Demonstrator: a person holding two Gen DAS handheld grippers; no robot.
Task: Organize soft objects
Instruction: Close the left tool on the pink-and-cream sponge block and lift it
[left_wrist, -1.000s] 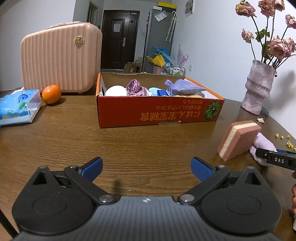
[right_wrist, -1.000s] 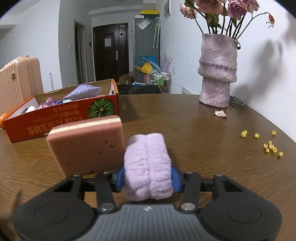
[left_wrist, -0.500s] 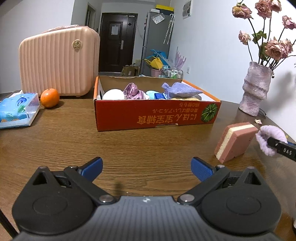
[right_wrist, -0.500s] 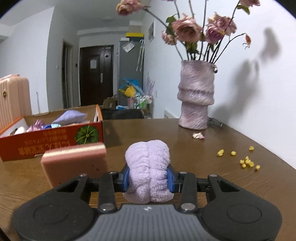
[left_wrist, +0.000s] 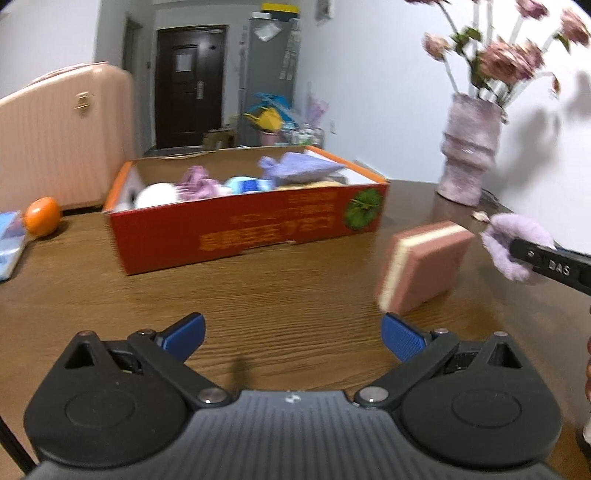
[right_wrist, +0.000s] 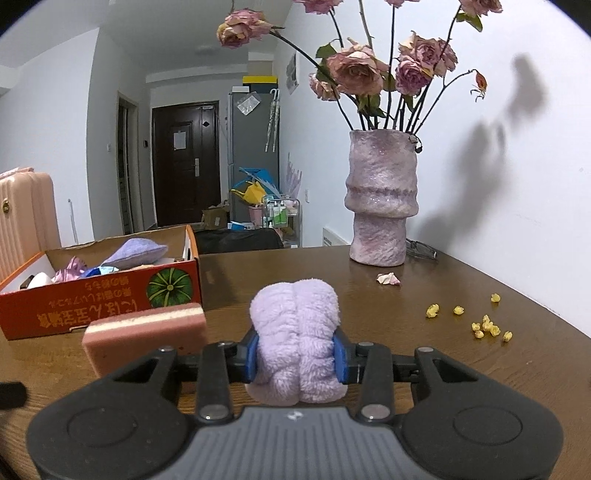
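My right gripper (right_wrist: 295, 356) is shut on a fluffy lilac towel roll (right_wrist: 297, 332) and holds it above the brown table; the roll also shows in the left wrist view (left_wrist: 513, 242). A pink-and-cream sponge (right_wrist: 147, 338) stands on the table to its left, also in the left wrist view (left_wrist: 424, 264). A red cardboard box (left_wrist: 243, 225) holds several soft items, among them a purple pouch (left_wrist: 299, 168) and a white ball (left_wrist: 155, 194); it sits at the left in the right wrist view (right_wrist: 99, 302). My left gripper (left_wrist: 293, 334) is open and empty above the table, in front of the box.
A pink vase of dried roses (right_wrist: 382, 206) stands at the back right. Yellow crumbs (right_wrist: 484, 325) and a petal (right_wrist: 388, 278) lie near it. A pink suitcase (left_wrist: 62, 140), an orange (left_wrist: 42, 216) and a tissue pack (left_wrist: 9, 247) are left of the box.
My right gripper has lifted the lilac towel roll off the table, up beside the sponge. My left gripper has turned and shifted, so the box now sits more to the left.
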